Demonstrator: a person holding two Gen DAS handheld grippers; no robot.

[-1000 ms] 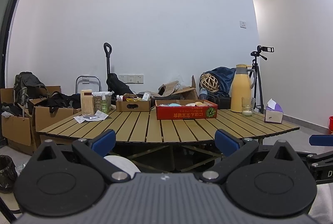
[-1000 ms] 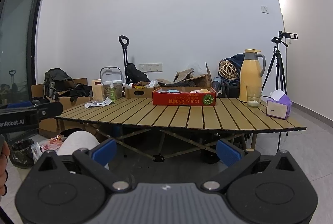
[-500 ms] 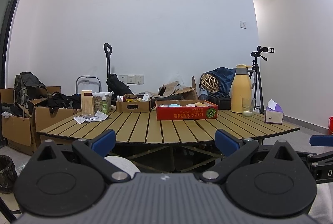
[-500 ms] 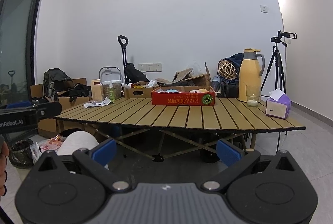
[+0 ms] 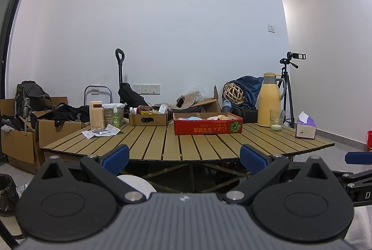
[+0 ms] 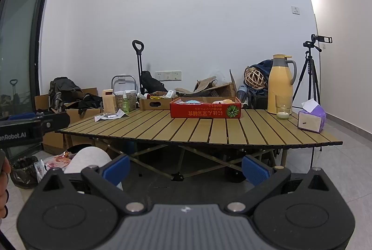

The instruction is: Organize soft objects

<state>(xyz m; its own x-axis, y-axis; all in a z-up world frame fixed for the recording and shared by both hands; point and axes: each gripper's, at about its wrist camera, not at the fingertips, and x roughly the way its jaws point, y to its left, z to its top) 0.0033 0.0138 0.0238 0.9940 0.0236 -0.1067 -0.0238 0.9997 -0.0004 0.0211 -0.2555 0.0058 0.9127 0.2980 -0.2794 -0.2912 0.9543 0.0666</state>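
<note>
Both grippers are held low, in front of the near edge of the table [image 5: 186,145]. The left gripper [image 5: 184,157] is wide apart and holds nothing. The right gripper [image 6: 186,167] is wide apart too, and holds nothing.

The soft things [image 5: 204,118] lie in the red box [image 5: 208,129], far back on the table near the middle. They show just over its rim: blue, pink and yellow lumps.

A big bare part of the table lies between its near edge and the red box. A small brown box [image 5: 148,119] sits just left of the red box. Papers [image 5: 100,132] lie near the left edge. A yellow jug [image 5: 269,100] and a glass [image 5: 276,120] stand far right. A tissue box [image 5: 305,128] sits close to the right edge.
</note>
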